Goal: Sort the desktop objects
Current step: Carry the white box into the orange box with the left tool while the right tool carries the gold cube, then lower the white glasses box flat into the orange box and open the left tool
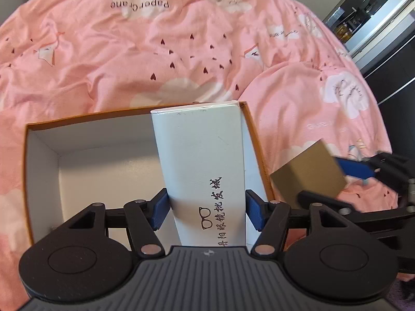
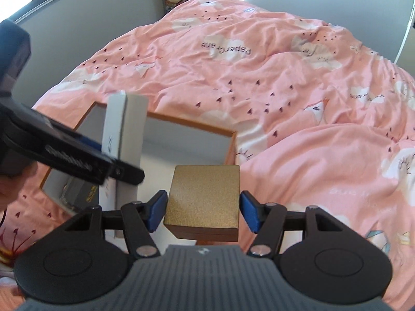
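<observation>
On a pink bedspread sits an open orange box; above it the left gripper clamps a tall white carton, and the right gripper clamps a gold box beside.

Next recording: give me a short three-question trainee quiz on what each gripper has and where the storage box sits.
1. True or false: the left gripper grips the white glasses box over the open orange-rimmed box.
2. What does the right gripper hold?
A. a plush toy
B. a gold square box
C. nothing
3. Fill in: the orange-rimmed box rests on a pink ____.

Key
1. True; the blue pads touch both its sides.
2. B; the pads close on its two sides.
3. Bedspread, printed with clouds and small hearts.
</observation>
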### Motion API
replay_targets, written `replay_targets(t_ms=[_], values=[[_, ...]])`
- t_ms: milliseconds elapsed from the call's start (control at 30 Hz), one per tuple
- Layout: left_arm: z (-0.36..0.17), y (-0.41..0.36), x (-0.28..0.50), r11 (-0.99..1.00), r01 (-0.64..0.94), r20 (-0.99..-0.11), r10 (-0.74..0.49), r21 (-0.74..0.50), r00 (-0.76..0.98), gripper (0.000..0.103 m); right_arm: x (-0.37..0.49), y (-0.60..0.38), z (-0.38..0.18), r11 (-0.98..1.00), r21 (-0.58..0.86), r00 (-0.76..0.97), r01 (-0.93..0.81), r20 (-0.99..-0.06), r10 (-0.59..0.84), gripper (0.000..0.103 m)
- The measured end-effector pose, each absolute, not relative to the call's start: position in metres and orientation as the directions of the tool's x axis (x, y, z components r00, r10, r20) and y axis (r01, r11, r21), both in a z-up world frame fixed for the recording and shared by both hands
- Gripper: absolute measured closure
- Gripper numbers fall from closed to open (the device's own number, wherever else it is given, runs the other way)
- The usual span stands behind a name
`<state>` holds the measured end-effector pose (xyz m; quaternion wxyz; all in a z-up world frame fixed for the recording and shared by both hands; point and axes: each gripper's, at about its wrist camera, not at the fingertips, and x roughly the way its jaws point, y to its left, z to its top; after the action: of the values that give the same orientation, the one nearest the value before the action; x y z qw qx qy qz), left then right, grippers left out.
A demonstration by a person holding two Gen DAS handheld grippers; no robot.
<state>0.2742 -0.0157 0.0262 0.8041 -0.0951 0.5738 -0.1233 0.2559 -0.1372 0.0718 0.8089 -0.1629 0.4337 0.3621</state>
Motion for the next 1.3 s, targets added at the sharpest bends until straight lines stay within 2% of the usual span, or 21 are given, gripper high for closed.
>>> replay_targets(t_ms=[333,733,967,1300], values=[[-0.040,-0.038,0.318,0.948,0.092,-0.934,-0.316,-0.305,0.166,0.031,0.298,-0.138,0.046,0.713,0.037,0.346,-0.700,-0.856,0.384,0.040],[-0.084,-0.054,0.342,0.939,0.108,-0.938,-0.336,-0.326,0.085,0.031,0.317,-0.140,0.026,0.717,0.063,0.322,-0.695,-0.863,0.388,0.040],[-0.102,-0.044,0.351,0.933,0.040,-0.930,-0.360,-0.357,0.070,0.031,0.317,-0.141,0.025,0.715,0.060,0.322,-0.696,-0.865,0.385,0.040],[-0.094,-0.028,0.341,0.911,0.030,-0.906,-0.412,-0.411,0.097,0.029,0.315,-0.144,0.024,0.720,0.054,0.326,-0.692,-0.866,0.379,0.040]])
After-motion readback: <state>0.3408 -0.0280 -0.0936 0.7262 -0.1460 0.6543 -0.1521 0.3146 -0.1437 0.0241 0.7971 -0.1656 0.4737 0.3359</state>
